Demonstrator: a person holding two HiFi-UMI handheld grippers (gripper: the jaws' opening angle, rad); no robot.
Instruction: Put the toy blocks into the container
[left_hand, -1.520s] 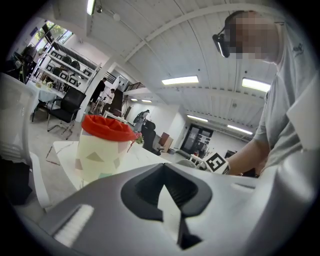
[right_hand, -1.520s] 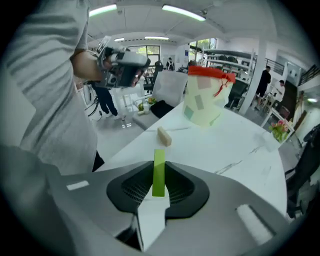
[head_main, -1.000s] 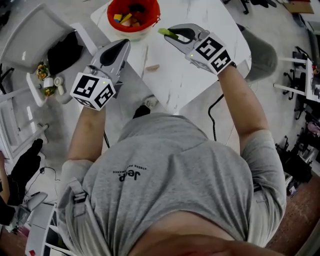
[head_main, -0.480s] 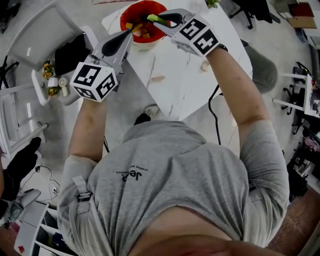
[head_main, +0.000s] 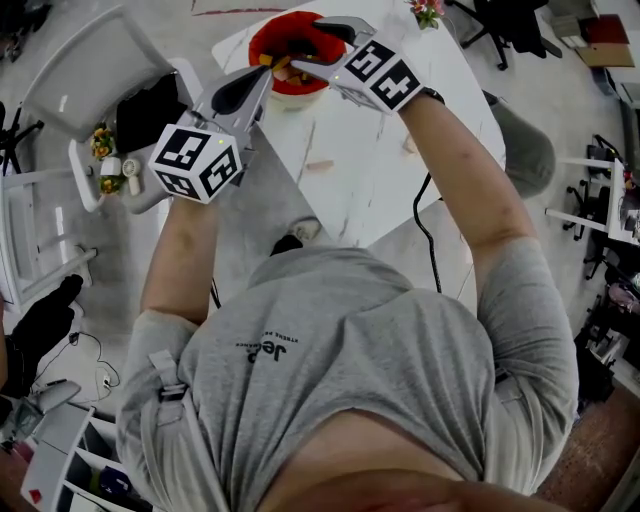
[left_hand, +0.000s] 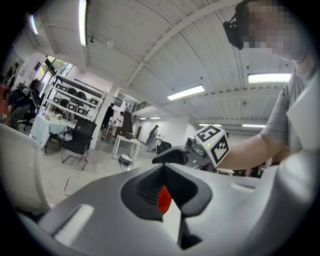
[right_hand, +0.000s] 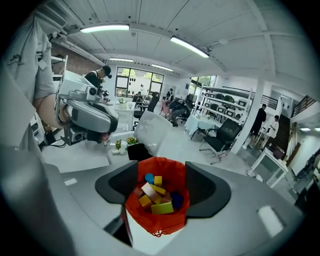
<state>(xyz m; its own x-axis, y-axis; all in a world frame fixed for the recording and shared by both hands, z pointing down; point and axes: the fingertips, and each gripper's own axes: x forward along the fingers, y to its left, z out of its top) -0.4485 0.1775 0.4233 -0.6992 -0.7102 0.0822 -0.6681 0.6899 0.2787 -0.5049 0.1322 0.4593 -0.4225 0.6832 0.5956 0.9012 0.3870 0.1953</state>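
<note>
Top centre of the head view: a red container (right_hand: 156, 222) stands on the white marbled worktop (head_main: 360, 150), close to its far edge.
Container contents: toy blocks (right_hand: 150, 192) lie piled inside. A green block (right_hand: 162, 207) lies flat on top at the near side, and a blue piece (right_hand: 149, 178) and a yellow cube (right_hand: 158, 180) sit toward the back.
Right gripper (right_hand: 161, 185): it is tilted downward, directly above the container's mouth, at the upper middle of the head view.
Right fingers (right_hand: 116, 186): they are spread apart and have just been opening. Nothing is clamped between them. In the right gripper view the container and its pile show in the gap, lower down.
Left gripper (left_hand: 162, 171): it is held about level, and in the head view its tip is at the container's left rim. Whether it touches the rim cannot be told.
Left fingers (left_hand: 145, 187): they are closed tip to tip, with no block between them. Behind the tips, a sliver of the red container and some white worktop show through the slot.
Loose blocks: two pale wooden blocks lie on the worktop, well apart from the container. One (head_main: 320, 166) is at the frame's middle, and the other (head_main: 409, 147) is just beside the right forearm.
Left side of the head view: a white chair (head_main: 80, 70) stands beside the worktop with a black bag (head_main: 150, 105) on it.
Lower half of the head view: the person's grey T-shirt (head_main: 340, 370) fills the frame.
</note>
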